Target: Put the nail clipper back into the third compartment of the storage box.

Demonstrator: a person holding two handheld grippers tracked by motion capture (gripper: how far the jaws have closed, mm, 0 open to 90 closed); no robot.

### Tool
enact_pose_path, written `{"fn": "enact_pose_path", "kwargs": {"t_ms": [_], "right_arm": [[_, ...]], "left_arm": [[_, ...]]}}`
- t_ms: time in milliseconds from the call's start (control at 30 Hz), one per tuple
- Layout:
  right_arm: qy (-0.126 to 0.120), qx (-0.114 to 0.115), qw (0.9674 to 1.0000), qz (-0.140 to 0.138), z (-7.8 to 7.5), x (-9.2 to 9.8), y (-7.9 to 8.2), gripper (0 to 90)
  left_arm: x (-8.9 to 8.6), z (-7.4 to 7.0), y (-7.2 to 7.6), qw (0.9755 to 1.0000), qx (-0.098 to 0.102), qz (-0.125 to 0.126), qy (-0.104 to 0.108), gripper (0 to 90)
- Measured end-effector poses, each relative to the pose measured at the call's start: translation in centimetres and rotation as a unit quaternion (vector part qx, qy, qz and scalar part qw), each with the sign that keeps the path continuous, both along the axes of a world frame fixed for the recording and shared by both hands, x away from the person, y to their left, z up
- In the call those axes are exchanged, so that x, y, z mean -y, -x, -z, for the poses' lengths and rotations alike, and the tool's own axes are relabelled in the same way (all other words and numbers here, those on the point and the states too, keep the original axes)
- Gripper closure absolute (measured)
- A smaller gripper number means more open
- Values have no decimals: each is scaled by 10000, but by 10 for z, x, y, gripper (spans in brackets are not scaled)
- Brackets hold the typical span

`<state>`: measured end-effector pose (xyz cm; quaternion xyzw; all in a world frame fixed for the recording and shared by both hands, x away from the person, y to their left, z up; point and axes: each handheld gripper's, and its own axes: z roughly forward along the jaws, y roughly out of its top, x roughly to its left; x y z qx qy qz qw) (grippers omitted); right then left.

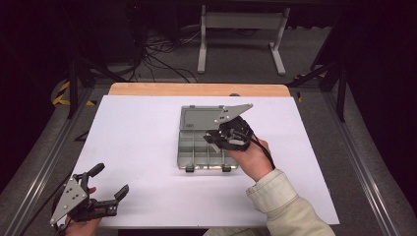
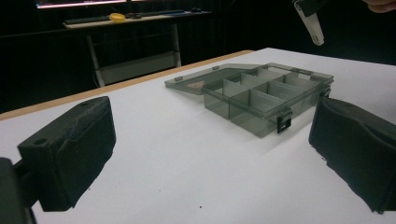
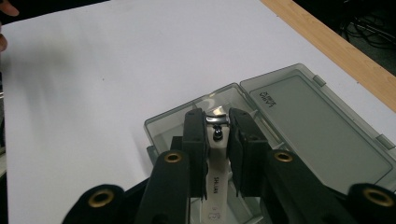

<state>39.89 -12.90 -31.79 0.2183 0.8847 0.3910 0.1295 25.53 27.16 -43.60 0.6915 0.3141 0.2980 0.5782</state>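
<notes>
A grey see-through compartment box [image 1: 199,123] lies open at the table's middle, its lid flat toward the far side. My right gripper [image 1: 212,137] hovers over the box's compartments. In the right gripper view it [image 3: 217,119] is shut on a white and silver nail clipper [image 3: 215,179], held lengthwise between the pads, tip over a compartment of the box [image 3: 317,121]. My left gripper [image 1: 110,179] rests near the table's front left corner, open and holding nothing. In its own view the left gripper [image 2: 210,140] faces the box [image 2: 261,93] from a distance.
White sheet [image 1: 142,142] covers the table, with a wooden edge [image 1: 196,89] at the far side. A metal rail [image 1: 44,162] runs along the left. The right gripper's grey plate [image 2: 310,21] hangs above the box in the left gripper view.
</notes>
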Motion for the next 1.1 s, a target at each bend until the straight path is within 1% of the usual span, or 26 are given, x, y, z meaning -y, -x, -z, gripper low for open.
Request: {"fn": "enact_pose_path", "kwargs": {"t_ms": [67, 167, 200, 333, 567, 767, 1000, 1100], "right_arm": [[38, 6, 10000, 39, 1, -2, -7, 778], [46, 12, 10000, 49, 1, -2, -10, 778], [68, -4, 10000, 73, 2, -4, -14, 778], [89, -23, 9999, 104, 5, -6, -20, 778], [158, -100, 9996, 193, 12, -11, -35, 778], [207, -118, 9994, 247, 15, -12, -43, 778], [249, -213, 9986, 404, 21, -12, -55, 777], [267, -206, 9983, 469, 24, -11, -59, 778]], "left_arm": [[0, 0, 0, 10000, -2, 4, -6, 15], [0, 0, 0, 10000, -2, 3, -4, 15], [0, 0, 0, 10000, -1, 3, -7, 16], [0, 0, 0, 10000, -2, 9, -5, 15], [0, 0, 0, 10000, -1, 9, -3, 16], [0, 0, 0, 10000, 1, 18, -5, 16], [-1, 0, 0, 10000, 1, 19, -2, 16], [-1, 0, 0, 10000, 2, 25, -3, 15]]}}
